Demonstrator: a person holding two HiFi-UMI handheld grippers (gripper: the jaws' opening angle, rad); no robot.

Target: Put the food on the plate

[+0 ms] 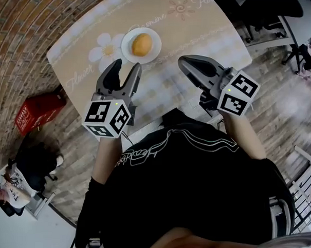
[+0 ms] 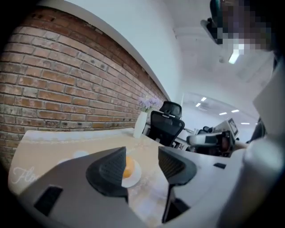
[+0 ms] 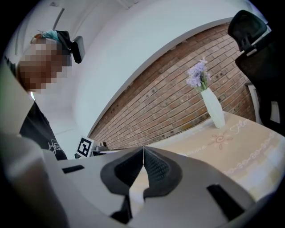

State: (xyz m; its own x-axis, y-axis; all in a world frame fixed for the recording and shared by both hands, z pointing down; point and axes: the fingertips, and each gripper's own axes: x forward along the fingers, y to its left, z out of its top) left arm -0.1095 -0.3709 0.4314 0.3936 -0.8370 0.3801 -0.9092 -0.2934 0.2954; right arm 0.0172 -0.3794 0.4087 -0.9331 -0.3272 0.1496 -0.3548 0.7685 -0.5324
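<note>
An orange-yellow round piece of food (image 1: 142,44) lies on a small white plate (image 1: 127,44) on the beige flowered table (image 1: 211,33). My left gripper (image 1: 127,64) hovers just short of the plate, open, with nothing between its jaws. In the left gripper view the food (image 2: 128,166) and the plate (image 2: 135,175) show past the left jaw, beyond the left gripper (image 2: 141,162). My right gripper (image 1: 184,61) hangs over the table's near right part, shut and empty. The right gripper view shows the right gripper (image 3: 143,152) with its pads meeting.
A white vase with purple flowers (image 3: 213,107) stands at the table's far end by the brick wall. A black office chair (image 2: 165,124) stands beyond the table. A red crate (image 1: 35,110) sits on the floor to the left.
</note>
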